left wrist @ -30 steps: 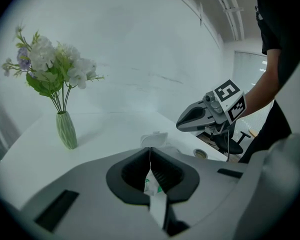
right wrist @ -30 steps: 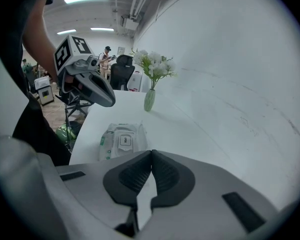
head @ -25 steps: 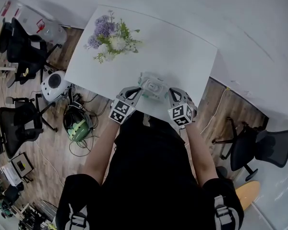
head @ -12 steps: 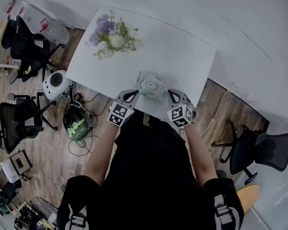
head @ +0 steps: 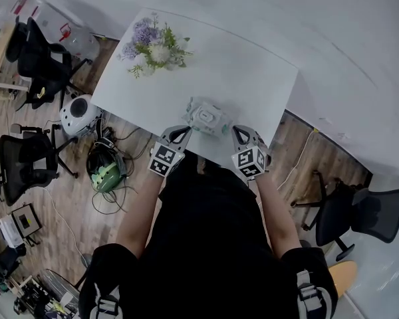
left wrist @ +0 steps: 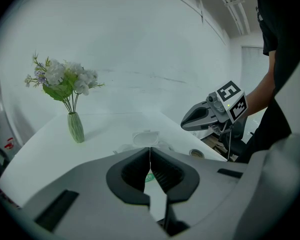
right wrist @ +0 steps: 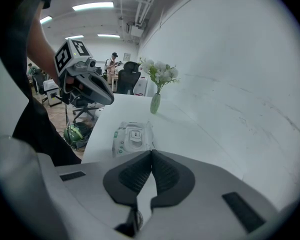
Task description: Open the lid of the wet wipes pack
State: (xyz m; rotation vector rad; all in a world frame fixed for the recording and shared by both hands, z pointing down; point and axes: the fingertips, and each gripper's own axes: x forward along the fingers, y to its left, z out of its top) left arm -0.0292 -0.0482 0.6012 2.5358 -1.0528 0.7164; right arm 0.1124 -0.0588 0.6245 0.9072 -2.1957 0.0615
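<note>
The wet wipes pack (head: 208, 117) lies flat near the front edge of the white table (head: 253, 65), between my two grippers. In the right gripper view the pack (right wrist: 132, 136) shows its white lid (right wrist: 135, 134) lying flat on top. My left gripper (head: 185, 130) sits just left of the pack, jaws shut and empty, apart from it. My right gripper (head: 237, 131) sits just right of it, also shut on nothing. In the left gripper view the shut jaws (left wrist: 150, 149) hide part of the pack (left wrist: 142, 138), and the right gripper (left wrist: 186, 123) hangs beyond.
A vase of flowers (head: 151, 48) stands at the table's far left corner. Office chairs (head: 33, 165) and a green object with cables (head: 108, 177) are on the wooden floor at left, another chair (head: 359, 211) at right. The table edge runs just below the pack.
Both grippers have drawn back a little from the pack toward the person. The pack has stayed on the table, and both jaws remain shut.
</note>
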